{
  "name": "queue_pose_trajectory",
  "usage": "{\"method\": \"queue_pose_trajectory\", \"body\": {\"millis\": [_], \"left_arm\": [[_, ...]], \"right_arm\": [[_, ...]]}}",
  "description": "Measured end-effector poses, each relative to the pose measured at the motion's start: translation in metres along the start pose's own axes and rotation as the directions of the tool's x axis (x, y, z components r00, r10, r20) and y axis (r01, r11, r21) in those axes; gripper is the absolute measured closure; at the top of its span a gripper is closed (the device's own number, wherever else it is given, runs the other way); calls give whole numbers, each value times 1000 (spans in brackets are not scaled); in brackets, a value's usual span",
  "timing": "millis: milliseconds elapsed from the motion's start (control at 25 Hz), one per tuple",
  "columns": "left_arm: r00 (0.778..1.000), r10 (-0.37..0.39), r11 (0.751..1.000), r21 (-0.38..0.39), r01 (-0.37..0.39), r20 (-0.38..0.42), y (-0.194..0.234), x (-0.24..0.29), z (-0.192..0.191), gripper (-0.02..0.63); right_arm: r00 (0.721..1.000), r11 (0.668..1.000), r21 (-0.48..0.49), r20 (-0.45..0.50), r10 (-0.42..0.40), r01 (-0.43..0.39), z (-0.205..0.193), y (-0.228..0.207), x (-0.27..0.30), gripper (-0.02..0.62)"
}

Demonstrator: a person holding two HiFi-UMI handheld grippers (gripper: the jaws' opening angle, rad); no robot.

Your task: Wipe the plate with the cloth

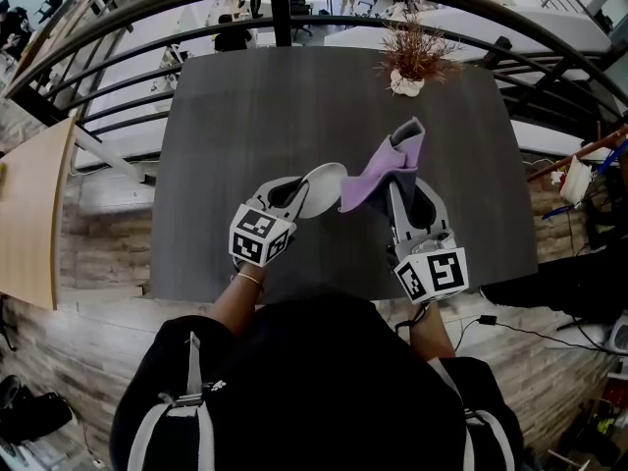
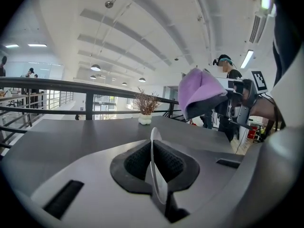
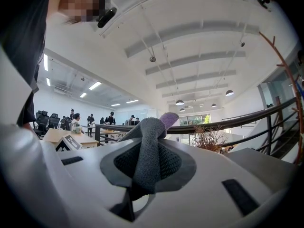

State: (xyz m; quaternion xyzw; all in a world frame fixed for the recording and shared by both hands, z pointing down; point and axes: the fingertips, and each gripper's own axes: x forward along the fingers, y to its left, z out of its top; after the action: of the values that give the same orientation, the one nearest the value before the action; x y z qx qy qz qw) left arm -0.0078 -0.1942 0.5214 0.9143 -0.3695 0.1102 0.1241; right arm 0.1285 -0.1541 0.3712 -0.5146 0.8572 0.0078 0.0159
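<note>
Over the dark table, my left gripper (image 1: 292,196) is shut on the rim of a small white plate (image 1: 322,187), held on edge. In the left gripper view the plate (image 2: 156,167) stands as a thin upright disc between the black pads (image 2: 135,164). My right gripper (image 1: 404,186) is shut on a purple and grey cloth (image 1: 385,168) that hangs just right of the plate. In the right gripper view the cloth (image 3: 148,151) rises folded from between the pads. The left gripper view shows the cloth (image 2: 202,95) and the right gripper to the upper right.
A small pot of dried twigs (image 1: 410,59) stands at the table's far edge (image 1: 334,52). A black railing (image 1: 245,8) curves behind the table. A wooden bench top (image 1: 34,214) lies to the left. People stand at desks in the distance (image 3: 76,122).
</note>
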Motion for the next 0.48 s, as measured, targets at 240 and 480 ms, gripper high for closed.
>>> {"method": "queue_pose_trajectory", "body": {"millis": [240,480], "left_arm": [[1000,18,999,-34,-18,-4,8,2,-5,589],[999,34,997,-69,-35,-12,15,5,-13,586]], "right_arm": [[1000,1000,-5,-5,2,-2,-1,-1,2,532],[1000,1000,-1,-8,0,0,-3,-3,3,532]]}}
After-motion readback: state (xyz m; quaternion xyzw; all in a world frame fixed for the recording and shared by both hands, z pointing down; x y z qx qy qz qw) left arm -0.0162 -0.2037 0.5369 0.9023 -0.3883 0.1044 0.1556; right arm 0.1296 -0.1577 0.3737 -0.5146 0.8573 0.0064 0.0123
